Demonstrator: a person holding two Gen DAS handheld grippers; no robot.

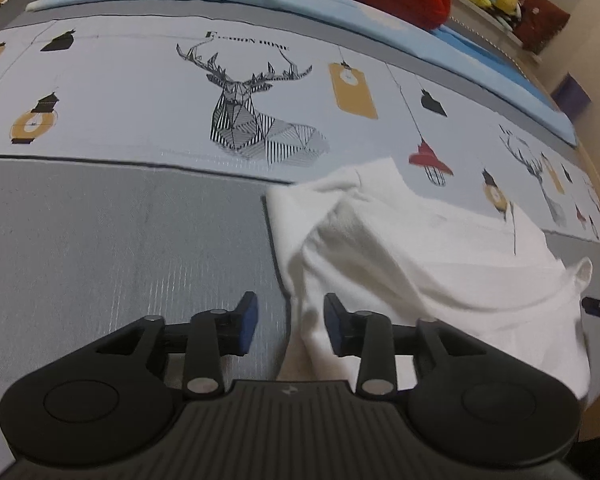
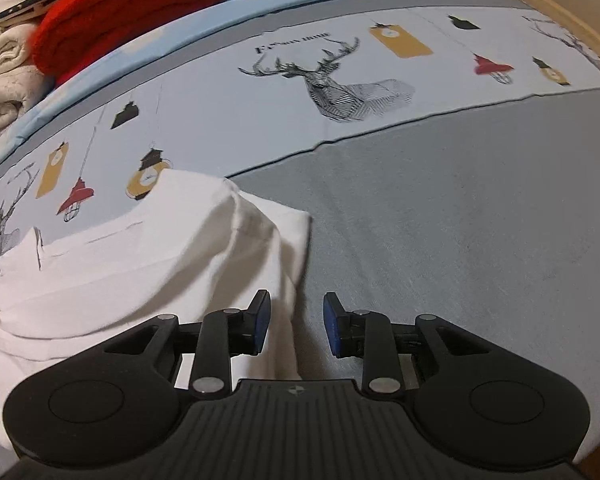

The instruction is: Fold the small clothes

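On the bed's near grey band, by the near edge, the white garment [image 1: 420, 248] is lying partly bunched, its far part reaching onto the printed strip of the bedsheet [image 1: 140, 120]. Left gripper [image 1: 290, 326] is hovering at the garment's left side edge, jaws moderately wide, holding nothing; the right pad is sitting over cloth, the left pad over bare sheet. Right gripper [image 2: 296, 326] is mirroring that at the garment's [image 2: 140, 260] right side edge, jaws equally parted and empty, cloth edge running up between the pads. Looks like an early fold step: both tools are lining up on opposite side edges, no pinch yet. Next move is probably calling for dropping both onto the hem, closing on one layer only, then lifting evenly. Open room: grey sheet is lying bare outboard of each gripper and toward the deer print. Red blanket [image 2: 128, 4] and stacked linens [image 2: 0, 80] are crowding the far edge, well apart from the work.
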